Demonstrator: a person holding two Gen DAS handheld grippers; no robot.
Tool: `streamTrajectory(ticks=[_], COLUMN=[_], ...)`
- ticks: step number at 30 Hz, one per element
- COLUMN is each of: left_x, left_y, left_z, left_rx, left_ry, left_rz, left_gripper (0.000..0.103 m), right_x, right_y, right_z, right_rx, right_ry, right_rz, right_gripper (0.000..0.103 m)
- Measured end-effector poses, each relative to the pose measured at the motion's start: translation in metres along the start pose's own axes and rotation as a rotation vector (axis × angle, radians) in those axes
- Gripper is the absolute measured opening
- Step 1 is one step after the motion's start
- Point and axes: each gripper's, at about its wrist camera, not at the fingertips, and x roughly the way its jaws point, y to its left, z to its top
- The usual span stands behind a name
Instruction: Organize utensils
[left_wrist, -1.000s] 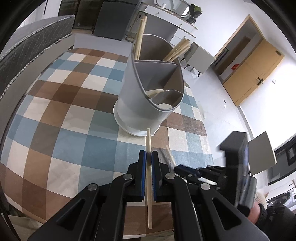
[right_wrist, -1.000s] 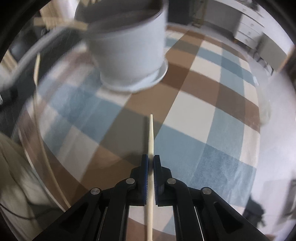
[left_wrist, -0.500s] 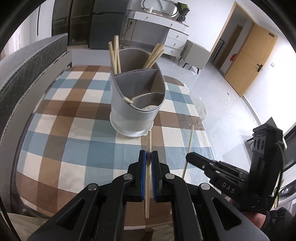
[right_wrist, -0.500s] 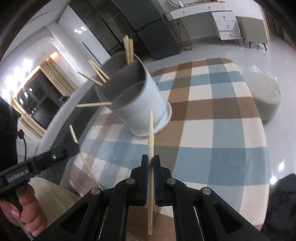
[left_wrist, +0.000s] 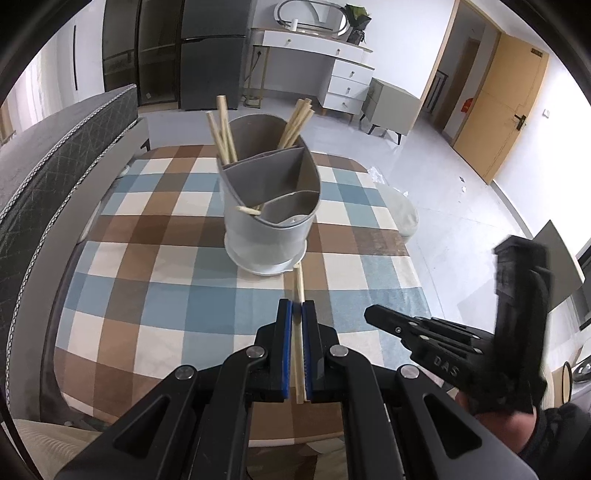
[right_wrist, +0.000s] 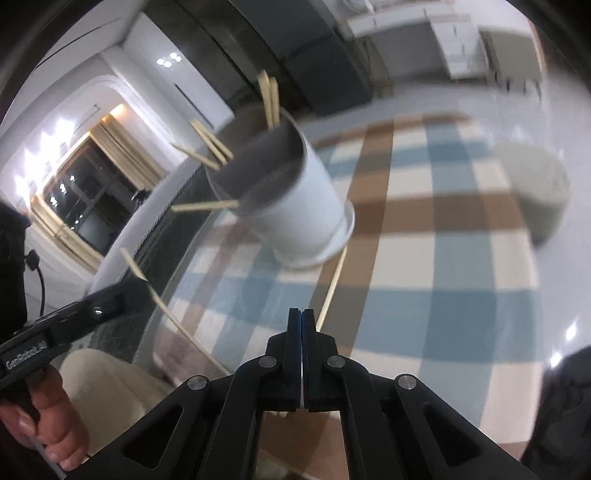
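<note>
A grey divided utensil holder (left_wrist: 266, 236) (right_wrist: 303, 214) stands mid-table with several wooden chopsticks (left_wrist: 225, 129) leaning in its back compartments. My left gripper (left_wrist: 296, 306) (right_wrist: 136, 284) hangs above the table in front of the holder, shut on one chopstick (left_wrist: 297, 369) (right_wrist: 177, 321). To its right, my right gripper (right_wrist: 302, 314) (left_wrist: 369, 315) has its jaws shut, and no chopstick shows between the fingertips. Beyond the right fingertip another chopstick (right_wrist: 332, 284) slants across the cloth, its far end at the holder's base.
The checked tablecloth (left_wrist: 147, 258) covers a low table. A grey padded edge (left_wrist: 55, 166) runs along its left side. A pale pouf (left_wrist: 402, 218) sits off the right side. A hand (right_wrist: 44, 424) and a beige-clad leg (right_wrist: 110, 387) are at the near edge.
Both grippers have risen and pulled back from the holder. The chopstick that stood upright between the right jaws half a second ago now slants beyond them on the cloth.
</note>
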Motion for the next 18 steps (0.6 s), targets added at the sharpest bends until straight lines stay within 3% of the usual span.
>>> streamTrajectory(ticks=[2,4,5,9,11,16,17,18], left_x=[-0.002,-0.002,-0.003,-0.004,-0.003,0.001,0.002,0.002], left_y=[0.007,0.014,0.017,0.035,0.043,0.061,0.065,0.067], left_z=[-0.001,-0.003,-0.003,-0.006,-0.007,-0.008,-0.008,-0.009], left_rx=[-0.012,-0.029,-0.037,-0.072,-0.092,-0.126,-0.136,-0.142], left_ry=[0.001,0.001,0.001,-0.002,0.000,0.008,0.010,0.012], left_rz=[-0.003,-0.012,-0.015,-0.038,-0.052,-0.083,-0.093,-0.100], left_gripper=[0.001,0.001,0.001,0.001,0.001,0.001,0.001,0.001], right_x=[0.016,0.034,0.041,0.075,0.092,0.123,0.126,0.130], right_y=[-0.001,-0.005,-0.006,0.007,0.014,0.027,0.031,0.037], right_z=[0.004,0.010,0.013,0.025,0.026,0.016,0.014,0.010], right_rx=[-0.016,0.002,0.007,-0.065,-0.113,-0.231,-0.263,-0.305], right_ry=[0.077,0.128,0.145,0.182,0.198,0.200,0.189,0.190], right_rz=[-0.045,-0.052,-0.067,-0.153,-0.249,-0.380,-0.407,-0.445], right_gripper=[0.004,0.015,0.030,0.047,0.048,0.047,0.046,0.037])
